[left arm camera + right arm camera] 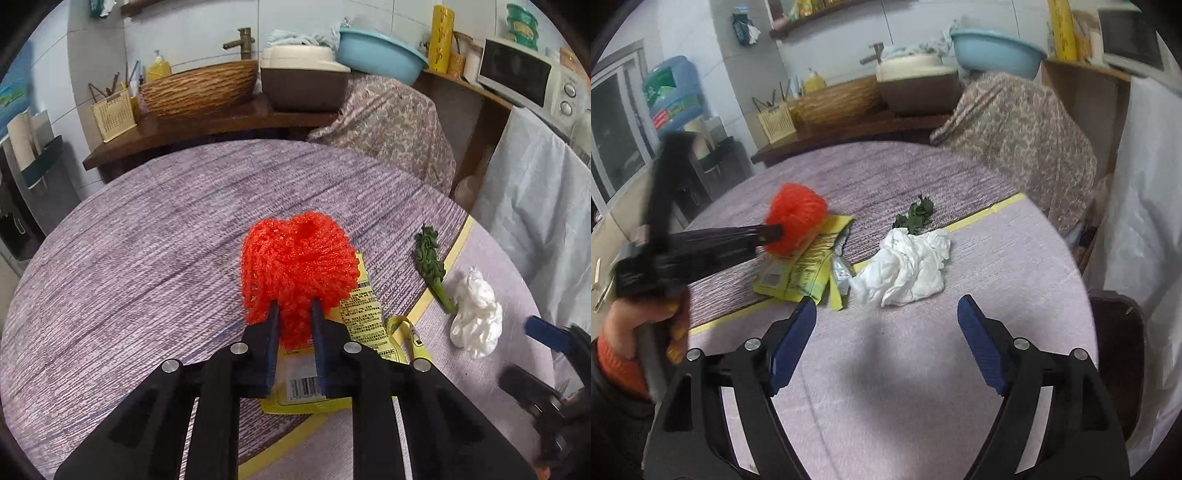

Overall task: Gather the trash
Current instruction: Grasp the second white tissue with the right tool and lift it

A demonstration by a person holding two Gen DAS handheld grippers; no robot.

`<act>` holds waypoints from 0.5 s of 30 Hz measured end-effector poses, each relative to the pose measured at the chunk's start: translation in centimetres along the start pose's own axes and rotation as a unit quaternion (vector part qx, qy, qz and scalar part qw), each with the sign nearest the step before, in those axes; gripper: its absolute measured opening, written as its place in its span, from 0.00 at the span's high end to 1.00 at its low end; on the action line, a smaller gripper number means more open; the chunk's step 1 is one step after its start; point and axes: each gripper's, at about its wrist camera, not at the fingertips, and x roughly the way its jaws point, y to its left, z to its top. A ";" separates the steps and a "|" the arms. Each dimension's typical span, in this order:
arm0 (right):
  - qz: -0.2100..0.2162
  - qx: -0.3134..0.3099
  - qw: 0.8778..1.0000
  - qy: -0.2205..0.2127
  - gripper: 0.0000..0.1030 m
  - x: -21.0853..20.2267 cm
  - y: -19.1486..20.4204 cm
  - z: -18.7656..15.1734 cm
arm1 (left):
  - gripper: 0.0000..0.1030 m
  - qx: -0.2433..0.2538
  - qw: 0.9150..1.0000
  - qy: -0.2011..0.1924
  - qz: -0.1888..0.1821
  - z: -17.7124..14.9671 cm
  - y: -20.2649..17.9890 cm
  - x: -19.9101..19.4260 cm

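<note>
My right gripper (886,325) stands wide open and empty over bare tablecloth (886,387), just short of the crumpled tissue (908,269). My left gripper (294,321) is nearly closed, its pads pinching the near edge of the red foam net (299,269), which lies on the yellow wrapper (364,317). Risks, as I judge them: the grip bites only a little of the springy mesh, so the net may slip free on lifting; or the mesh may snag and drag the wrapper along. Closing the right jaws too early would catch cloth, not tissue. The green leaf scrap (432,266) lies just beyond the tissue. Open room lies left and far across the table; the table edge (1086,295) falls away close on the right, with a dark bin (1115,354) beside it.
</note>
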 end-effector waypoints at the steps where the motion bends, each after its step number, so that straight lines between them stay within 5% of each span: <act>1: -0.005 0.005 1.000 0.003 0.23 0.8 -0.2 0.2 | 0.84 -0.006 1.000 -0.004 -0.005 0.0 0.2 -0.4; 4: -0.013 0.014 0.999 0.032 0.23 3.8 -0.6 0.9 | 0.84 -0.021 1.000 -0.016 -0.017 -0.3 0.9 -1.7; 9: -0.035 0.021 0.999 0.033 0.53 4.6 -1.1 0.8 | 0.84 -0.017 0.999 -0.037 -0.023 -1.6 1.4 -3.9; 15: -0.017 0.036 0.999 0.015 0.64 2.9 -1.8 0.3 | 0.84 -0.026 0.997 -0.050 -0.047 -2.9 1.2 -5.6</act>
